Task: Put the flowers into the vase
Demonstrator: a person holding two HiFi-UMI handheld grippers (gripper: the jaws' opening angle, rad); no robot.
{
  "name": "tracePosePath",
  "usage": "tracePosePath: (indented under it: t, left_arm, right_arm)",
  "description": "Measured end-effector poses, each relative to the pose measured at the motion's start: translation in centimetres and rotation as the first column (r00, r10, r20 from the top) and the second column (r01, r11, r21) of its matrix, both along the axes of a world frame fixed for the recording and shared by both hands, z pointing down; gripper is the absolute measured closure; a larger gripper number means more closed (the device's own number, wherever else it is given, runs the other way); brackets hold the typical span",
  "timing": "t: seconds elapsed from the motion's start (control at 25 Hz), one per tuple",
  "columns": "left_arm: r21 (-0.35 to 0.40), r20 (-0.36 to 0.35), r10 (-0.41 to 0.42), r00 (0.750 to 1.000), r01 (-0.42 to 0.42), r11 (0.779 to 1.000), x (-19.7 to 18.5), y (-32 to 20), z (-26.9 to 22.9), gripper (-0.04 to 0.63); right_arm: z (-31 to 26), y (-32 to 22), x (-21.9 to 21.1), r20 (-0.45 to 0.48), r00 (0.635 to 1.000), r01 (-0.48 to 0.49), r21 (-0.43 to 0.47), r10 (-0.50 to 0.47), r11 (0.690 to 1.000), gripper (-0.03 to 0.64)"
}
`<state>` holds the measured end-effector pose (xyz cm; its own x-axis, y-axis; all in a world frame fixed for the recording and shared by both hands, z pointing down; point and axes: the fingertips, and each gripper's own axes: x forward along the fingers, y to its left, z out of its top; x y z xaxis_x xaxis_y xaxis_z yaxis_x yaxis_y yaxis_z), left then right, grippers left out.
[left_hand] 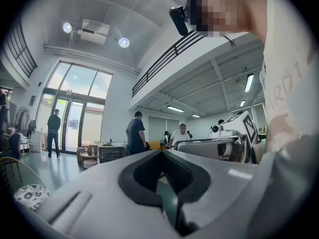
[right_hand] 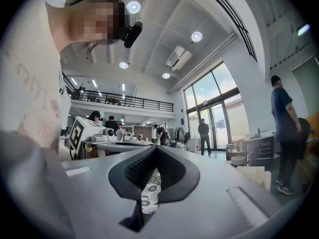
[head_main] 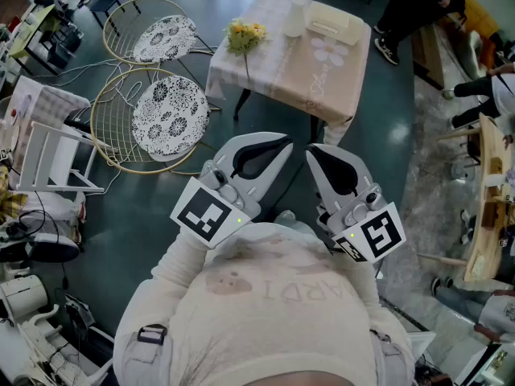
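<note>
A bunch of yellow flowers point(head_main: 245, 34) lies at the left edge of a small table point(head_main: 322, 75) with a beige cloth, far ahead of me. Further right on the same table stands a white vase point(head_main: 295, 16), apart from the flowers. I hold both grippers close to my chest, well short of the table. My left gripper point(head_main: 282, 141) is shut and holds nothing. Beside it, my right gripper point(head_main: 315, 151) is also shut and holds nothing. In the left gripper view the left gripper point(left_hand: 161, 152) points out into the room, and in the right gripper view so does the right gripper point(right_hand: 157, 149); neither view shows the flowers or the vase.
A pale flat box point(head_main: 330, 24) lies beside the vase. Two round wire chairs with patterned cushions point(head_main: 165, 39) point(head_main: 169, 115) stand left of the table. A white rack point(head_main: 48, 155) is at far left. A person's legs point(head_main: 402, 14) and wooden furniture point(head_main: 487, 207) line the right side.
</note>
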<state>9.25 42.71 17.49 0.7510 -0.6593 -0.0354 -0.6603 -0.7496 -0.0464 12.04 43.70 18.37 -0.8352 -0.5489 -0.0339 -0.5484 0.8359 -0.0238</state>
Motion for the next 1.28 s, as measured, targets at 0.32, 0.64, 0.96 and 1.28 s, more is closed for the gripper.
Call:
tracePosePath:
  t: [0.32,0.64,0.96,1.28]
  left_arm:
    - [0.002,0.002,-0.001,1.0,0.001,1.0,1.0,-0.9,0.2,0.595]
    - [-0.004,0.008,-0.01,1.0,0.01,1.0,2.2,-1.4,0.1,0.595]
    - [-0.002,-0.002,-0.037,0.999,0.037,0.999,4.3,-1.2,0.2,0.595]
    - [-0.067,-0.071,-0.109,0.991,0.104,0.992,4.9,-1.6,0.6,0.595]
  right_arm:
    - [0.1,-0.8,0.8,0.009,1.0,0.009,0.003,-0.009,1.0,0.591]
    - [0.0,-1.3,1.9,0.011,1.0,0.02,0.001,-0.02,1.0,0.591]
    - [0.6,-1.2,4.3,0.024,0.999,0.023,-0.019,-0.023,1.0,0.591]
    - [1.0,-1.3,6.5,0.056,0.998,0.037,-0.035,-0.035,0.999,0.589]
